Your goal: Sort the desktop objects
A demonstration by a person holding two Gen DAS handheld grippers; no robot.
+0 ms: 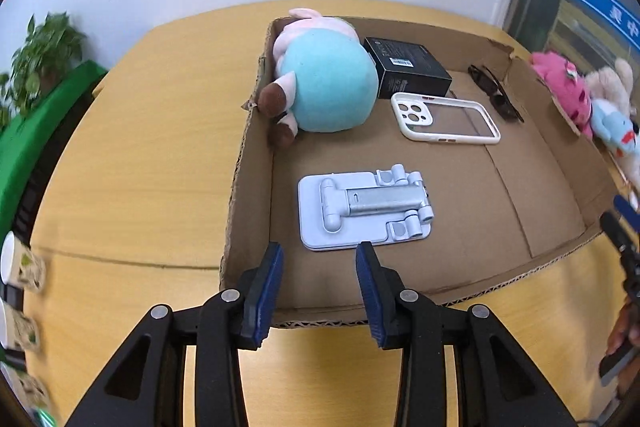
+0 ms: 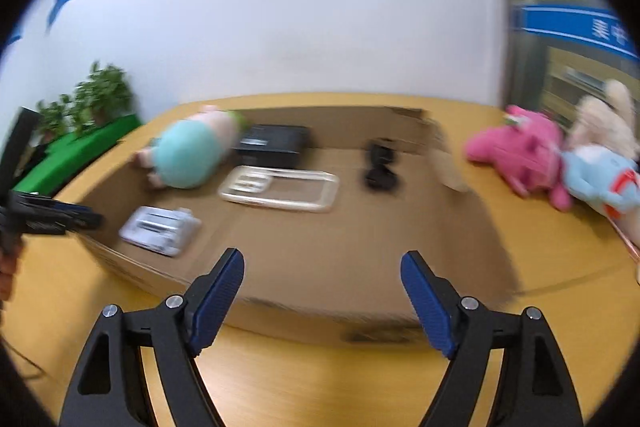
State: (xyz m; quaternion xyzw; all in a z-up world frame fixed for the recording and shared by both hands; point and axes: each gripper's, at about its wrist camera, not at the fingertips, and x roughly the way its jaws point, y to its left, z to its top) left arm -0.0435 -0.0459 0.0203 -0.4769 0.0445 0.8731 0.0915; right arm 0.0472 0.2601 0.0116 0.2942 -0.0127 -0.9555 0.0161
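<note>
Phone stand [image 1: 362, 209] in box [image 1: 256, 163], left gripper [image 1: 320, 259] angled down, fingers apart

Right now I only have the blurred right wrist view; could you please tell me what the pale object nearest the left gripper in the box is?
Observer: It is a folded pale blue phone stand, lying flat on the cardboard box floor.
Operator: Thanks. Is the left gripper holding anything?
Observer: No, the left gripper is empty, its tips just short of the stand.
Operator: And the dark object by the far wall?
Observer: Dark sunglasses, lying beside the white phone case.
</note>
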